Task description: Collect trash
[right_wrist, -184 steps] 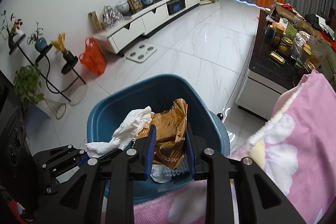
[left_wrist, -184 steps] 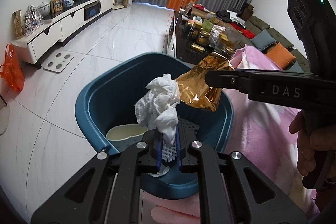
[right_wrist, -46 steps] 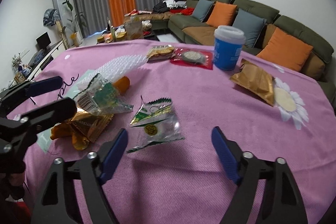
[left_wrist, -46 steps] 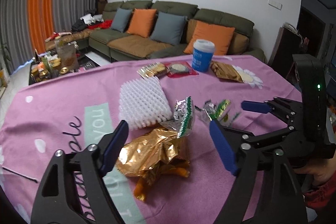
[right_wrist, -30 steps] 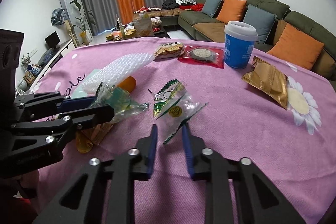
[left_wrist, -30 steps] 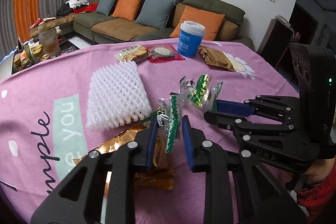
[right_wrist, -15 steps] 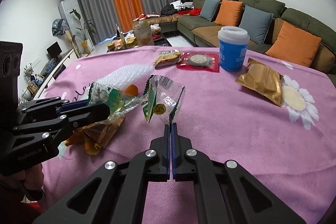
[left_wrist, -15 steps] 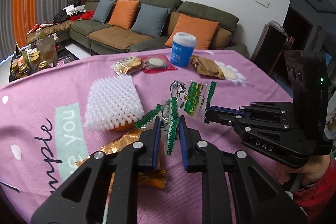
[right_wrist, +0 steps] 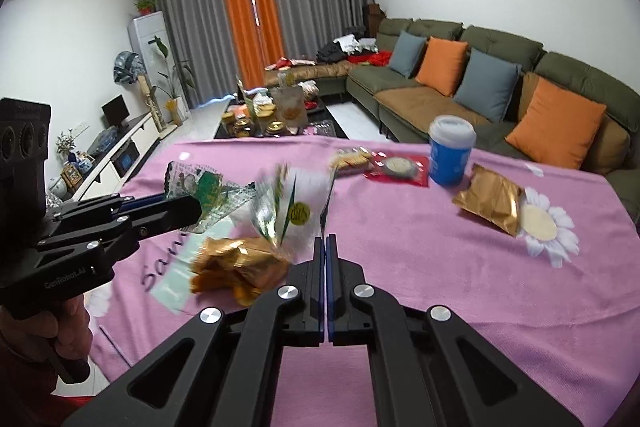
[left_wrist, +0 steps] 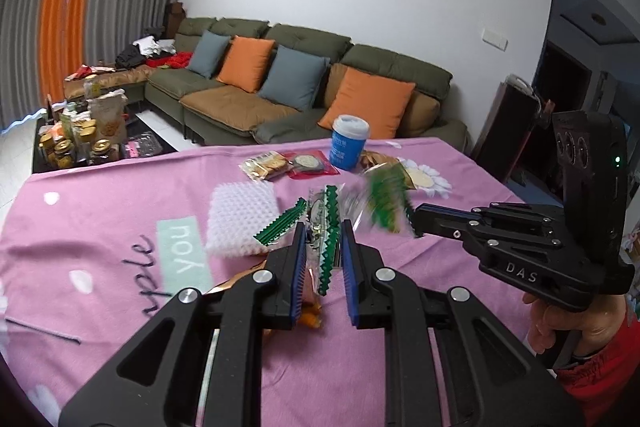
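My left gripper point(left_wrist: 323, 237) is shut on a clear candy wrapper with green zigzag edges point(left_wrist: 320, 223) and holds it above the pink tablecloth point(left_wrist: 120, 227). The same wrapper shows in the right wrist view point(right_wrist: 200, 191). My right gripper point(right_wrist: 325, 243) is shut on a second clear and green wrapper point(right_wrist: 296, 207), blurred, also lifted; it shows in the left wrist view point(left_wrist: 384, 203). A crumpled gold wrapper point(right_wrist: 236, 267) lies on the cloth below both. A white foam net point(left_wrist: 242, 219) lies beside it.
At the far side of the table stand a blue cup point(right_wrist: 450, 153), a gold snack bag point(right_wrist: 490, 203), a red packet point(right_wrist: 398, 167) and a cracker pack point(right_wrist: 350, 159). A green sofa point(left_wrist: 304, 87) stands behind; a cluttered coffee table point(right_wrist: 272, 119) lies beyond.
Both grippers closed on their wrappers about a second ago and have lifted them higher off the cloth. The right wrapper is swinging. The trash bin has left view.
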Tool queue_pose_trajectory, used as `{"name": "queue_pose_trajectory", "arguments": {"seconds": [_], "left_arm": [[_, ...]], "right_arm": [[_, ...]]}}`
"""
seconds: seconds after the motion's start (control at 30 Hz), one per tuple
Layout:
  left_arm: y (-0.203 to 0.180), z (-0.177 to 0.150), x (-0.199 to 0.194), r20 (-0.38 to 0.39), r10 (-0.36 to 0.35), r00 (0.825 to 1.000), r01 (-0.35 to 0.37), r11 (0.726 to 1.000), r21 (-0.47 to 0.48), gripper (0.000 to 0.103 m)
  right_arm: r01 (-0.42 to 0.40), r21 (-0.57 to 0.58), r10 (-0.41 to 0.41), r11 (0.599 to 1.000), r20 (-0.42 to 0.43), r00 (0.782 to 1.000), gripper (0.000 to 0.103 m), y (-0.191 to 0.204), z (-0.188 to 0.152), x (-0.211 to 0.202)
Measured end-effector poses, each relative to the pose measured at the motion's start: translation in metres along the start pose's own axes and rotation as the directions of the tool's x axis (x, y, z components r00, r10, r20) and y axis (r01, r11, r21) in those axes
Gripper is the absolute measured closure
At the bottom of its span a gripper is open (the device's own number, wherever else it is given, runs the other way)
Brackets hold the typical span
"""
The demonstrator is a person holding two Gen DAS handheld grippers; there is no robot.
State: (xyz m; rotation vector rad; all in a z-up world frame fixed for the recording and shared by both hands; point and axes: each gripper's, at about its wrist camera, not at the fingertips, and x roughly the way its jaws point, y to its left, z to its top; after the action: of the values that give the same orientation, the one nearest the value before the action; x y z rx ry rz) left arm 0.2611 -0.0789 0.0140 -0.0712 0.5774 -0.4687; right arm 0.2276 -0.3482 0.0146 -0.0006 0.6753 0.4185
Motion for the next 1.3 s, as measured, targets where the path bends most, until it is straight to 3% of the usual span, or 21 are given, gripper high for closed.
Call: {"name": "queue_pose_trajectory", "arguments": {"seconds": [0.2,0.37,0.4,0.47,0.5,0.67,0.87,0.9,0.97,1.07,1.3], "left_arm": [[0.018,-0.013,-0.047,0.039,0.057,0.998,-0.055,0.998,-0.042,0.086],[0.037,-0.027,-0.078,0.055,0.105,0.993,-0.101,0.993,-0.062,0.086],[0.04,-0.03,-0.083,0.055,0.112,0.992,-0.108,0.992,-0.068,0.086],[0.046,-0.034,-0.091,0.057,0.121,0.991,-0.117,0.99,-0.076,0.086],[0.048,-0.035,-0.094,0.058,0.125,0.99,-0.12,0.99,-0.078,0.086],[0.055,-0.04,-0.104,0.065,0.139,0.988,-0.133,0.987,-0.09,0.086],[0.068,-0.043,-0.11,0.064,0.149,0.987,-0.142,0.984,-0.107,0.086],[0.07,-0.043,-0.11,0.065,0.151,0.986,-0.143,0.984,-0.11,0.086],[0.069,-0.042,-0.11,0.068,0.152,0.986,-0.143,0.983,-0.116,0.086],[0.073,-0.043,-0.113,0.072,0.154,0.985,-0.145,0.982,-0.122,0.086],[0.082,-0.047,-0.13,0.098,0.182,0.978,-0.167,0.976,-0.142,0.086]], "right_arm": [[-0.019,-0.047,0.019,0.999,0.004,1.0,0.103,0.031,0.002,-0.002],[0.035,-0.008,-0.036,0.999,-0.059,0.998,0.102,0.021,-0.016,0.019],[0.044,0.007,-0.043,0.999,-0.07,0.997,0.099,0.018,-0.02,0.023],[0.065,0.045,-0.061,0.997,-0.083,0.995,0.064,0.01,-0.029,0.03],[0.066,0.063,-0.061,0.996,-0.083,0.995,0.059,0.006,-0.031,0.032],[0.055,0.122,-0.042,0.991,-0.107,0.993,0.055,-0.003,-0.033,0.048],[0.051,0.144,-0.031,0.988,-0.141,0.99,0.057,-0.004,-0.035,0.064],[0.05,0.141,-0.028,0.989,-0.15,0.988,0.059,-0.003,-0.035,0.066],[0.045,0.136,-0.023,0.99,-0.16,0.987,0.076,-0.001,-0.036,0.068],[0.028,0.126,-0.007,0.992,-0.166,0.986,0.092,0.004,-0.036,0.068],[0.014,0.087,-0.003,0.996,-0.117,0.993,0.098,0.024,-0.025,0.051]]}}
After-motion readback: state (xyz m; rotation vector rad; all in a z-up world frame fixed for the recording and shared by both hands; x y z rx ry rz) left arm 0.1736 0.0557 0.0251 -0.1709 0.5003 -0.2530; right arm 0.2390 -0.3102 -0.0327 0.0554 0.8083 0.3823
